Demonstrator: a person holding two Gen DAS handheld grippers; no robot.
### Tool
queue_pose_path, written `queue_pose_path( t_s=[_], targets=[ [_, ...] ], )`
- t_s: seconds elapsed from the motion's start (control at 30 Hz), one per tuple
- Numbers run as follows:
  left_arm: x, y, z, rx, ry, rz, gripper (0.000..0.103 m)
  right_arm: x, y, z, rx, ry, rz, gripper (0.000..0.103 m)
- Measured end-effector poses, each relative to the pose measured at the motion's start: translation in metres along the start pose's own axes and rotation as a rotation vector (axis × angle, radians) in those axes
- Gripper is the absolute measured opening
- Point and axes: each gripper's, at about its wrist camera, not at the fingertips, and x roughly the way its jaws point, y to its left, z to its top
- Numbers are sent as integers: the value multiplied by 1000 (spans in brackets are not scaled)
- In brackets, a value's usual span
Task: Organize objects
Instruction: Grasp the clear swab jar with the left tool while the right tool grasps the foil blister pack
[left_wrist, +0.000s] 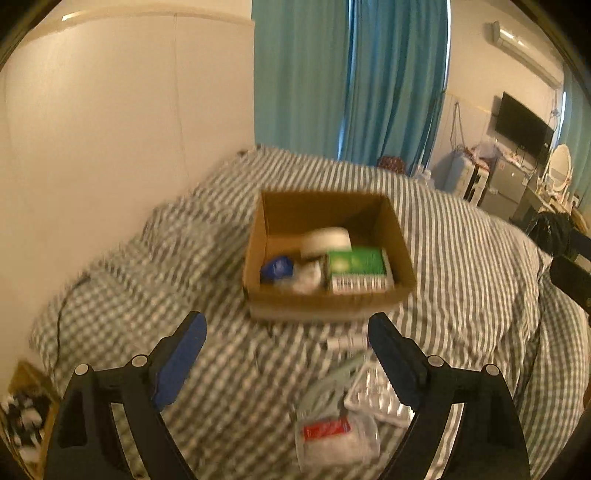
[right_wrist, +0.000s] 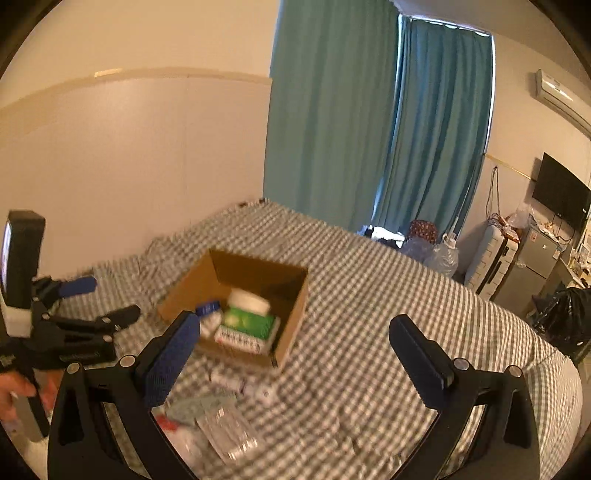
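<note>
An open cardboard box (left_wrist: 400, 240) (right_wrist: 295, 314) sits on the checked bed. It holds a green box (left_wrist: 356, 262) (right_wrist: 251, 321), a white jar (left_wrist: 327, 238) (right_wrist: 249, 300) and a blue-capped bottle (left_wrist: 277, 267) (right_wrist: 207, 308). Loose on the bed before it lie a small white tube (left_wrist: 345, 342) (right_wrist: 236, 384), a blister pack (left_wrist: 373, 393) (right_wrist: 229, 432) and a clear bag with a red label (left_wrist: 332, 432). My left gripper (left_wrist: 286, 325) is open and empty above these. My right gripper (right_wrist: 291, 325) is open and empty, nearer the box. The left gripper also shows in the right wrist view (right_wrist: 110, 302).
The checked bedspread (left_wrist: 461, 258) (right_wrist: 369, 295) covers the whole bed. A cream wall runs along the left, teal curtains (left_wrist: 351, 81) hang behind. A suitcase (right_wrist: 487, 258), a television (left_wrist: 522, 127) and a desk stand at the far right.
</note>
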Motion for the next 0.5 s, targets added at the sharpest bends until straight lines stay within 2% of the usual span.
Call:
queue_pose_path(
  t_s=[0.13, 0.3, 0.5],
  targets=[
    [10, -9, -37, 12, 54, 56, 92, 9, -4, -38, -13, 49, 11, 103],
    [26, -29, -79, 17, 129, -4, 92, 25, -4, -84, -44, 112, 9, 103],
    [49, -50, -111, 39, 207, -61, 92, 40, -9, -112, -44, 162, 1, 103]
  ],
)
